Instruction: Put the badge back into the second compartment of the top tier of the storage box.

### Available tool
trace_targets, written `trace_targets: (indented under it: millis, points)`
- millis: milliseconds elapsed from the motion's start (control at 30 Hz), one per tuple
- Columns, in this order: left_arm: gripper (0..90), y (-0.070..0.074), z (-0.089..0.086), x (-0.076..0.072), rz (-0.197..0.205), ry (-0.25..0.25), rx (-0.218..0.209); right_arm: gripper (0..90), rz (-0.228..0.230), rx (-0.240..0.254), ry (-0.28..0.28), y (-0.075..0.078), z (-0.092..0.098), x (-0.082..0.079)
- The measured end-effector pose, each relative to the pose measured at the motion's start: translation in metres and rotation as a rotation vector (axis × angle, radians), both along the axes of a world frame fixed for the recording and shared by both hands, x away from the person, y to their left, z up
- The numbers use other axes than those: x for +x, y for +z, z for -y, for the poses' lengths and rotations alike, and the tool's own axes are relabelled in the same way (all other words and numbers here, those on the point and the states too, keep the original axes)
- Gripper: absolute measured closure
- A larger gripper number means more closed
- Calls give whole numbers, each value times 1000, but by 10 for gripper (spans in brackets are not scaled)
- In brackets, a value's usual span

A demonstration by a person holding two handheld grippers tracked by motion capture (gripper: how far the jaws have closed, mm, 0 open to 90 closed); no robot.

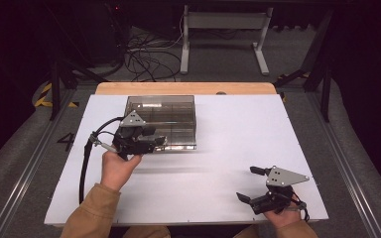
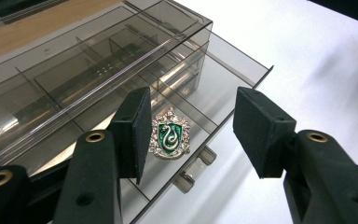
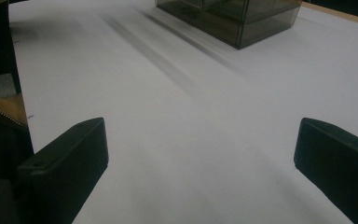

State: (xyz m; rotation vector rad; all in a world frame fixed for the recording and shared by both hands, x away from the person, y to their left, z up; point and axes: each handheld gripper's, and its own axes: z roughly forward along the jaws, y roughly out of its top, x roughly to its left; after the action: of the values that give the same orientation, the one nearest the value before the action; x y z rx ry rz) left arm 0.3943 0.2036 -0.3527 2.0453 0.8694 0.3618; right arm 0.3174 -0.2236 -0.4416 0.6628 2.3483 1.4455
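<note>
A smoky clear plastic organiser box (image 1: 163,116) with divided compartments stands at the back left of the white table. In the left gripper view its lower drawer (image 2: 223,79) is pulled out. A silver crest badge with a green shield and a snake (image 2: 170,135) lies flat in that drawer. My left gripper (image 2: 191,112) hovers just above the drawer's front, jaws apart on either side of the badge, and the pads do not touch it. In the high view the left gripper (image 1: 156,143) is at the box's front edge. My right gripper (image 1: 246,183) rests near the table's front right, open wide with nothing in it (image 3: 200,140).
The white table sheet (image 1: 228,129) runs wide between the box and the right gripper. The box (image 3: 233,18) shows far off in the right gripper view. A wooden strip (image 1: 186,88) edges the table's back. Cables and a white desk frame (image 1: 223,29) lie on the floor beyond.
</note>
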Motion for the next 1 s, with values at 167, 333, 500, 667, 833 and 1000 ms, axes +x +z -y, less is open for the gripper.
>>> trace_targets:
  millis: [167,333,500,667,833,1000]
  points:
    - [466,4,-1,-5,13,-8,-5,32,-1,-1,0,0,0,0]
    - [436,9,-4,-14,40,-14,-11,32,-1,1,-1,0,0,0]
    - [391,14,-8,-26,64,-23,-2,32,-1,-1,0,0,0,0]
    - [341,13,-18,-34,64,-39,-59,32,1,2,-1,0,0,-1]
    - [289,14,-31,-43,79,-35,-120,32,1,3,0,0,0,-1]
    - [262,12,-42,-52,81,-52,-168,32,0,3,2,0,0,-1]
